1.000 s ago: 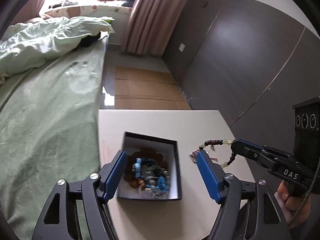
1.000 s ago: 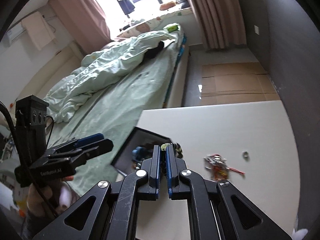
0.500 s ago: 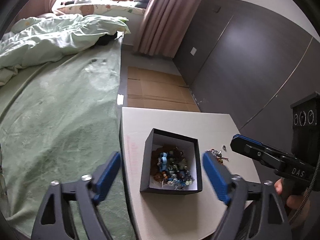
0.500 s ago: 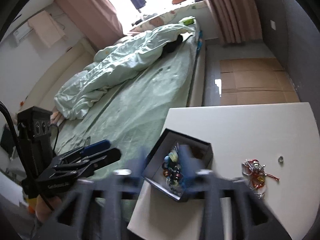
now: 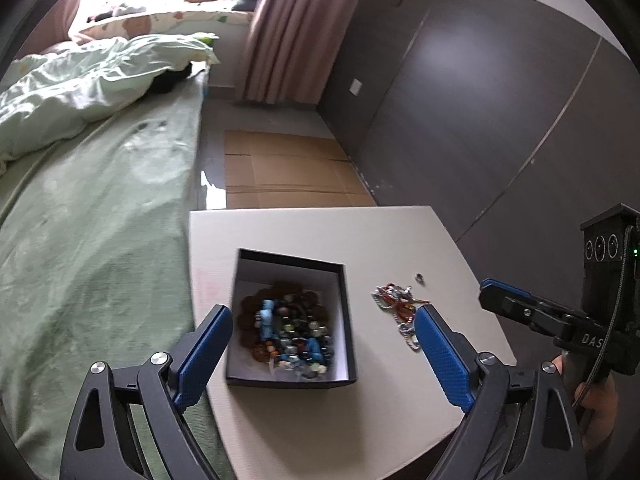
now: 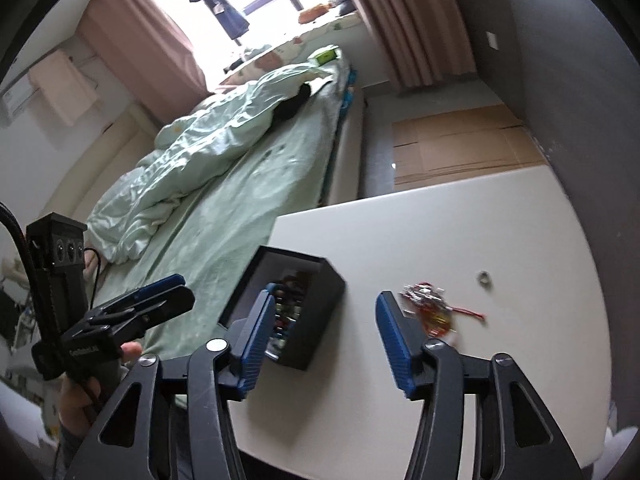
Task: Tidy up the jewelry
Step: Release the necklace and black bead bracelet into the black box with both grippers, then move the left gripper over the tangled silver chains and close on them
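Black cardboard is framing the jewelry box (image 5: 289, 380), which is sitting open on the white table (image 5: 320, 420) with a heap of blue, brown and dark beads (image 5: 286, 330) lying inside it. The left claw (image 5: 322, 354) is hovering over the box with its blue pads spread wide, holding nothing. The right claw (image 6: 325, 338) is also standing wide and empty, hanging above the table between the box and a tangle of silver chain and red cord (image 6: 434, 306) that is lying on the bare tabletop. Just beyond that tangle, a small ring (image 6: 485, 278) is resting by itself. Lettering is showing on the gripper bodies: white "DAS" is readable on the right unit in the left wrist view, with the rest cut off by a cable, while the white print on the left unit in the right wrist view is too blurred to read. The box's near wall is hiding part of the beads in the right wrist view. A green bed (image 5: 92, 248) is running along the table's left edge, and flattened cardboard (image 5: 288, 172) is lying on the floor beyond.
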{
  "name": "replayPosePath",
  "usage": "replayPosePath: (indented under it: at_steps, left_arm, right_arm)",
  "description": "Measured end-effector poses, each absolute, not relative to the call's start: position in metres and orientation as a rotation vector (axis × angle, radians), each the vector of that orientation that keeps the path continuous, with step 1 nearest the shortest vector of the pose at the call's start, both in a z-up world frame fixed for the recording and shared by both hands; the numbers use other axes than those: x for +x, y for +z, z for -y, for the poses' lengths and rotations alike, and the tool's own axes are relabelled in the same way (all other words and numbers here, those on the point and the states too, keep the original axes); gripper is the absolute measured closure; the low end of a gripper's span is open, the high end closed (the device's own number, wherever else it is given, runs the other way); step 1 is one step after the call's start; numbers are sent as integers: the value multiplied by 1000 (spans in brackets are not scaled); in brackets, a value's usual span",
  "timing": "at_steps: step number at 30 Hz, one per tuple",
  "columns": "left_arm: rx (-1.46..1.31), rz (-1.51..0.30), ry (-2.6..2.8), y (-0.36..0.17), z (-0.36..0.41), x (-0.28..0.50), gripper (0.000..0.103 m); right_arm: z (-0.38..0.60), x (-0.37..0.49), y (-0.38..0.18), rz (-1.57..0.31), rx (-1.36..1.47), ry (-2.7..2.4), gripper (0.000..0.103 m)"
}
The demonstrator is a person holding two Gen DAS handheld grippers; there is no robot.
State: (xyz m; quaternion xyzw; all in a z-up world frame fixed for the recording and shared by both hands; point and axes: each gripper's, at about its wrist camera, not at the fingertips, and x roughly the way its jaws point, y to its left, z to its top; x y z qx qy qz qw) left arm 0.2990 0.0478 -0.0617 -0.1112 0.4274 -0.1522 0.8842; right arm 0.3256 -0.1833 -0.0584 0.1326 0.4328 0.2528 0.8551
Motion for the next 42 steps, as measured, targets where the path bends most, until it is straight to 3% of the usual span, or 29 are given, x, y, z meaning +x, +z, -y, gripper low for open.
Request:
replayPosePath:
  at_steps: [2, 18, 24, 40, 42]
  left_arm:
    - [-222, -882, -324, -61, -40, 300, 10]
    - [-133, -876, -422, -63, 33, 309, 11]
    - [-127, -921, -445, -72, 55, 318, 27]
    - [-122, -1055, -459, -125, 106, 330, 28]
    - [-121, -1069, -450, -132, 109, 330, 35]
  right_arm:
    - [198, 321, -60, -900, 295, 507, 36]
    - [275, 311, -92, -912, 430, 398, 36]
    - [294, 308, -102, -911, 462, 380, 36]
    - [336, 298, -133, -935, 528, 326, 36]
    - [340, 297, -137, -941, 536, 319, 36]
